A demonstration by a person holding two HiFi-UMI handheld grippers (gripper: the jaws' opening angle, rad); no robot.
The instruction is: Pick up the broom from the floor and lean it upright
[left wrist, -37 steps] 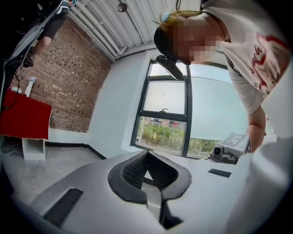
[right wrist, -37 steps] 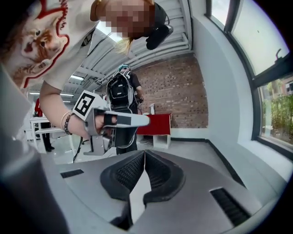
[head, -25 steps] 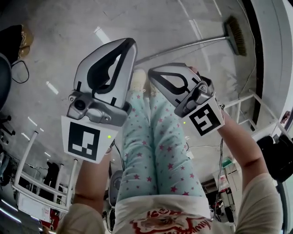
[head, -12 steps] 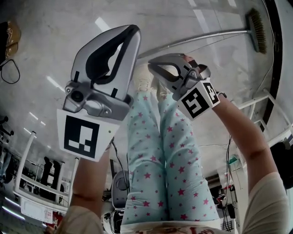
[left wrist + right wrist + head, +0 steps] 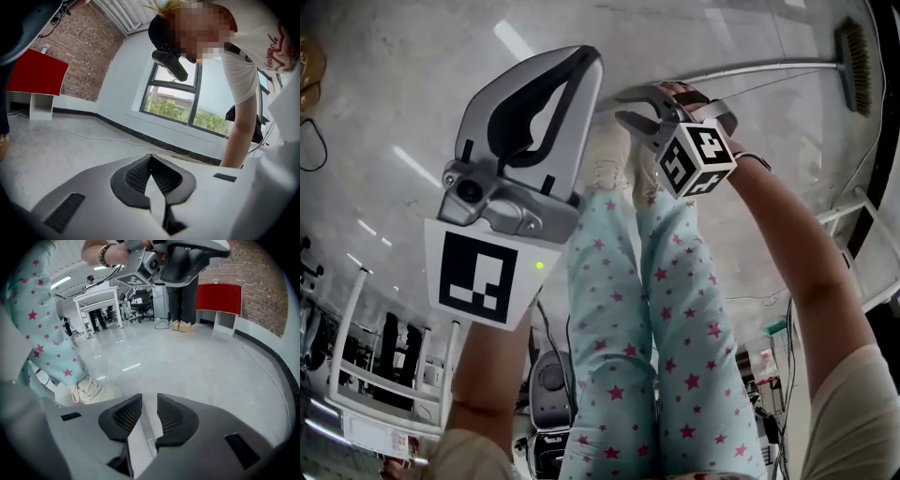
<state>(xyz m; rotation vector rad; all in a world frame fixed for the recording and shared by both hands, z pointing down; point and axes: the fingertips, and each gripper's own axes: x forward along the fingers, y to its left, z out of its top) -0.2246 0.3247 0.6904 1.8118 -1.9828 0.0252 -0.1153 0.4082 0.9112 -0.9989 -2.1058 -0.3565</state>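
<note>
1. Head view, left: the left gripper (image 5: 584, 58) hangs above the grey floor (image 5: 394, 94), jaws pressed together on nothing.
2. Centre: the right gripper (image 5: 624, 105) tilts downward; its jaws have just been opening, narrowly parted, with nothing between them.
3. Right: the broom (image 5: 769, 67) lies flat on the floor, handle end near the right gripper, bristle head far right.

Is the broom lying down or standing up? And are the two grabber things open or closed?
broom: lying flat on the floor, not picked up, neither gripper on it.
left gripper: jaws shut, nothing between them.
right gripper: jaws apart, they have just been opening, nothing between them.
</note>
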